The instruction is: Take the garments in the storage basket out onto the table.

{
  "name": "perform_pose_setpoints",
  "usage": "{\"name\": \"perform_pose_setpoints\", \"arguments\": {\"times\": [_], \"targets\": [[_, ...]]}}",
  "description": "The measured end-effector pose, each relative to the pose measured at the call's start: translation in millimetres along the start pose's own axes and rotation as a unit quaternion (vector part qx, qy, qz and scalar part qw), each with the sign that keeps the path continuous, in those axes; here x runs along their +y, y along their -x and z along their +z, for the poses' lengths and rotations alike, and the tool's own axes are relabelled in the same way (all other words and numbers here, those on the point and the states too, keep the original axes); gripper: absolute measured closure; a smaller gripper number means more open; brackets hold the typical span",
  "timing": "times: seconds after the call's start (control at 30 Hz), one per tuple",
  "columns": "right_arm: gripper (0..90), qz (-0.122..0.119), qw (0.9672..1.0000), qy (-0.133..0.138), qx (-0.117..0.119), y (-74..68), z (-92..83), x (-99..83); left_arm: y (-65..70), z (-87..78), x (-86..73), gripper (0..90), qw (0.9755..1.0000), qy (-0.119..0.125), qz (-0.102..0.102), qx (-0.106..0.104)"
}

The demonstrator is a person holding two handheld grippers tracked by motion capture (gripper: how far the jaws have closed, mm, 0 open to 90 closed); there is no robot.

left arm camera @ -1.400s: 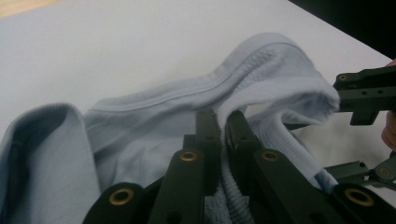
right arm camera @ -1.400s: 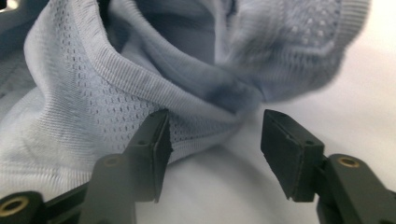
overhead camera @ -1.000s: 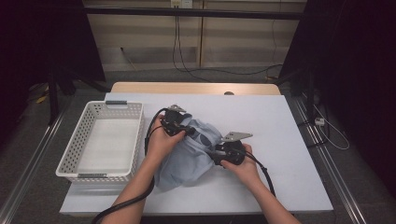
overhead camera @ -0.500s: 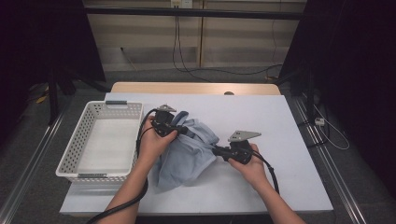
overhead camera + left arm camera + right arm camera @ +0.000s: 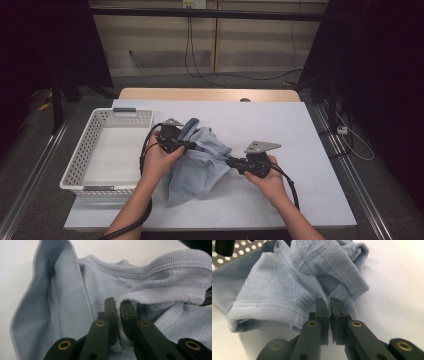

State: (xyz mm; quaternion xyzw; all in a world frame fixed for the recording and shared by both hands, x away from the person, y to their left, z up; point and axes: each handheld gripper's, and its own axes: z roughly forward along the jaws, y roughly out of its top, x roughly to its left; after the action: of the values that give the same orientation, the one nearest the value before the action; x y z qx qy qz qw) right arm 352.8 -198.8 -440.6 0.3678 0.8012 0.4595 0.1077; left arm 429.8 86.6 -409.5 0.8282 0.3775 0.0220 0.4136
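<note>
I hold a pale blue garment (image 5: 200, 160) between my two grippers over the white table (image 5: 310, 150), just right of the white basket (image 5: 82, 167). My left gripper (image 5: 192, 146) has its jaws pinched tight on a ribbed hem; in the left gripper view (image 5: 117, 312) a fold of that hem is squeezed between them, though the pads themselves are buried in cloth and I cannot see how deep the fabric goes. My right gripper (image 5: 229, 161) has just been closing, and in the right gripper view (image 5: 329, 307) its jaws stand nearly together with a thin edge of the garment (image 5: 294, 282) caught at their tips; only a narrow slit remains between them lower down. From above, the lower part of the garment hangs or lies crumpled toward me and I cannot tell which part is sleeve, neck or waistband. My left hand (image 5: 159, 160) covers much of its gripper's body, and my right hand (image 5: 267, 177) hides the rear of the other. The basket's near corner (image 5: 237, 252) shows blurred at the top left of the right gripper view.
</note>
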Motion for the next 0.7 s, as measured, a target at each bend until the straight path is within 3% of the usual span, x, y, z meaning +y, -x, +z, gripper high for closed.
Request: {"name": "perform_pose_setpoints", "arguments": {"times": [0.17, 0.33, 0.63, 0.7], "targets": [[74.6, 0.019, 0.9998, 0.006, 0.000, 2.9, -2.0, -0.3, 0.8, -0.2, -2.4, 85.5, 0.9998, -0.007, 0.008, 0.017], [53.5, 0.043, 0.9990, 0.007, -0.010, 11.3, -4.9, -2.3, 2.1, 2.9, -4.5, 85.4, 0.9995, -0.010, 0.014, 0.025], [41.9, 0.042, 0.9986, -0.028, -0.015, 18.9, 20.5, -8.7, 0.7, 5.8, -8.6, 85.4, 0.9996, -0.012, 0.009, 0.025], [50.5, 0.042, 0.9985, -0.034, -0.004, 17.8, 26.3, -8.4, -0.4, 6.7, -10.0, 85.4, 0.9996, -0.010, 0.005, 0.025]]}}
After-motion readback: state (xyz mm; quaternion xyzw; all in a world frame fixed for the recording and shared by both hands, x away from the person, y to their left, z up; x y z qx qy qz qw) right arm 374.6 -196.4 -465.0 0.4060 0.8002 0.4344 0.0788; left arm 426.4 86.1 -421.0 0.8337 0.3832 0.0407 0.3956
